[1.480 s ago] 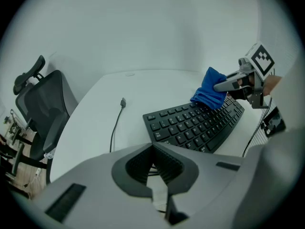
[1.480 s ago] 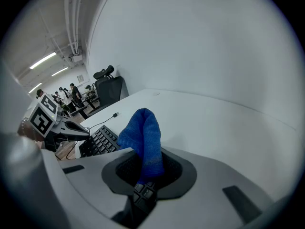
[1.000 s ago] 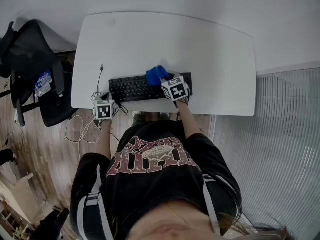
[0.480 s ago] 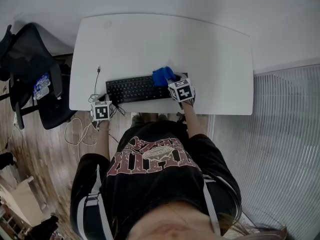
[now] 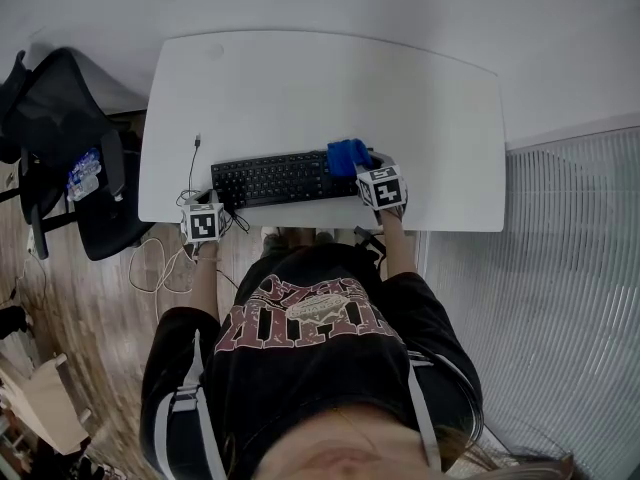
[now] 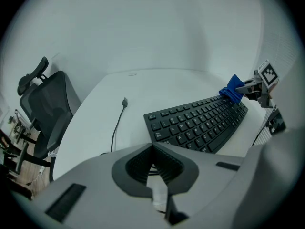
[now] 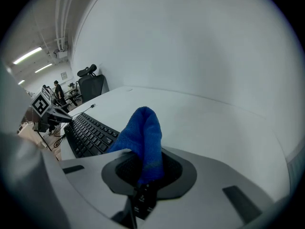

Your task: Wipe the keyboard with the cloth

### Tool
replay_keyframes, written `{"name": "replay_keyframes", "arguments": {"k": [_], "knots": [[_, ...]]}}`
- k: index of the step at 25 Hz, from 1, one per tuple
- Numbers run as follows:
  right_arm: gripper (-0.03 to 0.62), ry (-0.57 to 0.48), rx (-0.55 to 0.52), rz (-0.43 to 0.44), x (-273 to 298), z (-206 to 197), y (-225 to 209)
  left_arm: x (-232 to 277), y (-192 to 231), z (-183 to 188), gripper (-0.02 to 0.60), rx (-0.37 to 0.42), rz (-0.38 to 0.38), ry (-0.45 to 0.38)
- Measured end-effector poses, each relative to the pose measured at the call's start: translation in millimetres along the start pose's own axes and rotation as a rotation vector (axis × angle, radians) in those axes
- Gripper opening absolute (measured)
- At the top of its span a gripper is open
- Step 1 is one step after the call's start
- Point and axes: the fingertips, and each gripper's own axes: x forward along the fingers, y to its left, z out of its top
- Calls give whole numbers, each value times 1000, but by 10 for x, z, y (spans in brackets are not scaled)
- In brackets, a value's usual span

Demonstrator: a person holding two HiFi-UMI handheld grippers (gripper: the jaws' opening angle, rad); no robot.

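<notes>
Sliding rightward in the head view, the cloth now reaches the right end of the keyboard, centre frame (one pass nearly done). Left gripper view: the left gripper is clenched empty, lower centre. Right gripper view: the right gripper grasps the cloth, centre.

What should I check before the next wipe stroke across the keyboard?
1. Grip on cloth: ok. The right gripper is shut on the blue cloth.
2. Start position: ok. The cloth sits at the right end of the keyboard.
3. Cloth pressing on the keys: cannot tell.
4. Keyboard braced: not ok. The left gripper is shut, empty and off the keyboard, by the front edge of the table.
5. Stroke path: ok. The USB cable lies left of the keyboard, not on the keys.
</notes>
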Motion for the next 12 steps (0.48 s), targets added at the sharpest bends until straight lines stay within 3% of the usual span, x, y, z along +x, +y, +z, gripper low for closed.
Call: {"name": "replay_keyframes", "arguments": {"k": [12], "knots": [[64,14,73,-96,-238,-320,-450,-8,-1,-10,35,-1,7,-3]]}}
